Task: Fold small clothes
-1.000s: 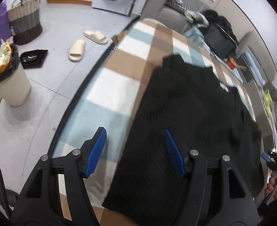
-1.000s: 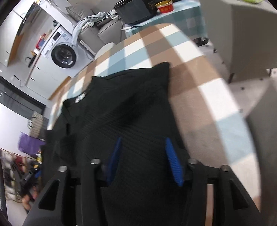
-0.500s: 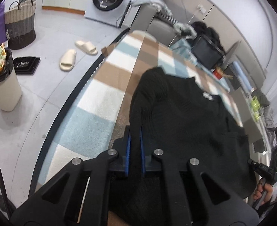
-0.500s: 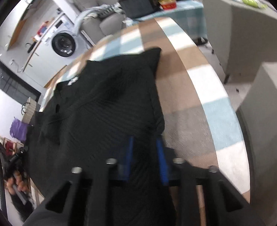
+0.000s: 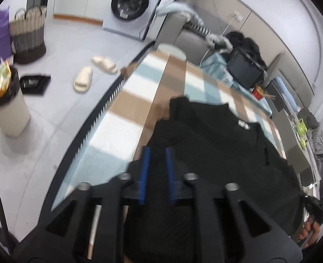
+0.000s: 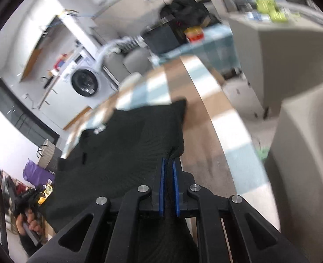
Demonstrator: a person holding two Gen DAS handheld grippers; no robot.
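A black knitted garment [image 5: 216, 149] lies on a table under a brown, white and pale blue checked cloth [image 5: 126, 118]. My left gripper [image 5: 157, 155] is shut on the garment's near left edge, fabric bunched between its blue pads. In the right wrist view the same garment [image 6: 128, 144] hangs lifted, and my right gripper [image 6: 168, 162] is shut on its near right edge. The garment's far corners still rest on the checked cloth [image 6: 207, 114]. A small white label [image 5: 243, 124] marks the collar at the far side.
On the floor to the left are a white bin [image 5: 5, 109], a woven basket [image 5: 27, 37] and two slippers [image 5: 83, 79]. A washing machine [image 5: 128, 6] stands beyond. A grey sofa [image 5: 190, 43] and a cluttered side table [image 5: 244, 70] lie past the table's far end.
Both grippers closed on the garment's near edge and have risen with it. The near part of the garment has come up off the cloth and pulled toward me.
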